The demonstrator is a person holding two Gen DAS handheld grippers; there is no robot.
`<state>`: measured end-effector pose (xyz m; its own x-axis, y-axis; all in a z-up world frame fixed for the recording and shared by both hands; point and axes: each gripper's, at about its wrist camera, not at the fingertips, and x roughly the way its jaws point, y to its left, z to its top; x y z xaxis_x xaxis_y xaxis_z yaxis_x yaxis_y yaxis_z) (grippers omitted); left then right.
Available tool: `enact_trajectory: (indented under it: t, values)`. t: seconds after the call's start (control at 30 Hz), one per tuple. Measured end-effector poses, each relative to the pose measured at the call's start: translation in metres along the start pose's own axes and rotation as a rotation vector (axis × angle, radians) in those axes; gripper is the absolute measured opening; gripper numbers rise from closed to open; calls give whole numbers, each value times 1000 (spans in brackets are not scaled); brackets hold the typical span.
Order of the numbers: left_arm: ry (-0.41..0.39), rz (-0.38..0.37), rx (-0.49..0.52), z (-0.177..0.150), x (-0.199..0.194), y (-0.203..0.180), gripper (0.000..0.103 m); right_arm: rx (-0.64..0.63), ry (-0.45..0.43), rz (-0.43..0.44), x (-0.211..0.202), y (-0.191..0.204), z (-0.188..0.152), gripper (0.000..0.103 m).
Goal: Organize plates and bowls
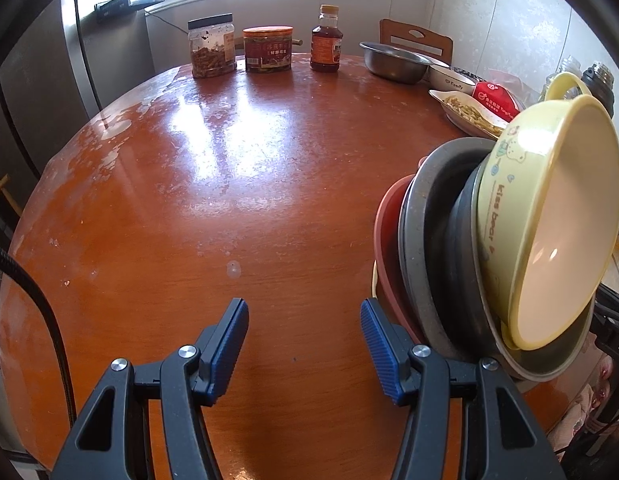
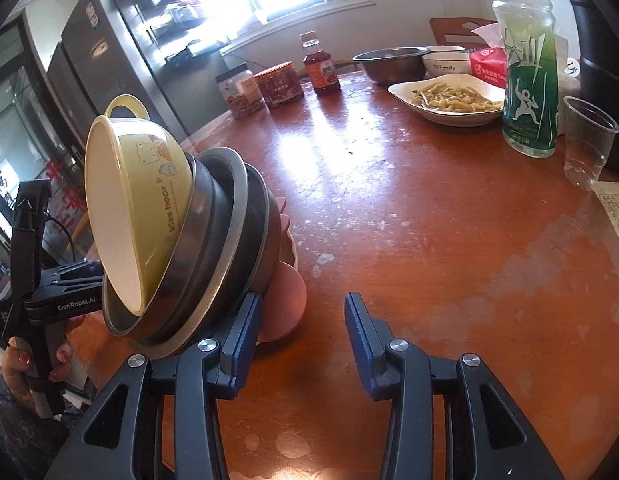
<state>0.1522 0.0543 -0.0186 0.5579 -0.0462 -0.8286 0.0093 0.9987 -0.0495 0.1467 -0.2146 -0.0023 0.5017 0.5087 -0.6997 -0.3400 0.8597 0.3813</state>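
Observation:
A stack of dishes sits on the round brown table (image 1: 229,200): a yellow "kiss bear" bowl (image 1: 549,220) on top, dark grey bowls and plates (image 1: 437,240) under it, pink plates (image 1: 385,240) at the bottom. The stack looks tilted by the fisheye. It shows in the right wrist view too, with the yellow bowl (image 2: 149,184) on the left. My left gripper (image 1: 303,340) is open and empty, just left of the stack. My right gripper (image 2: 301,332) is open and empty, its left finger beside the pink plate (image 2: 285,304).
At the far edge stand a jar (image 1: 211,46), a red tin (image 1: 267,49), a sauce bottle (image 1: 326,40), a steel bowl (image 1: 393,60), a white bowl (image 2: 445,63) and a plate of food (image 2: 449,98). A green bottle (image 2: 529,64) and plastic cup (image 2: 585,144) stand right.

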Motion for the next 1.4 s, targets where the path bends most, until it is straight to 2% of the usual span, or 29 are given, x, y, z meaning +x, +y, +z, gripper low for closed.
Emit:
enact_trajectory:
  t: [0.43,0.6,0.73,0.9,1.07,1.17,1.3,1.4]
  values:
    - [5,-32,-33,-5,2,8,63,-7,9,-44,-1,7,0,45]
    - [-23,29,-59,-9,-2,18,66,-1,-6,-59,-6,9,0,45]
    - [-42,22,-90,-15,-12,27,66,-3,-38,-88,-15,10,0,56]
    - [-86,42,-97,-24,-32,28,68,4,-73,-106,-29,12,-2,60]
    - [-122,40,-76,-38,-51,17,71,3,-161,-138,-54,21,-11,73]
    - [-136,23,-95,-49,-58,10,74,-41,-202,-154,-63,32,-20,75]
    - [-173,7,-139,-65,-68,-1,77,-85,-164,-183,-57,43,-36,77]
    - [-181,24,-122,-75,-69,-16,79,-77,-176,-197,-55,48,-51,77]
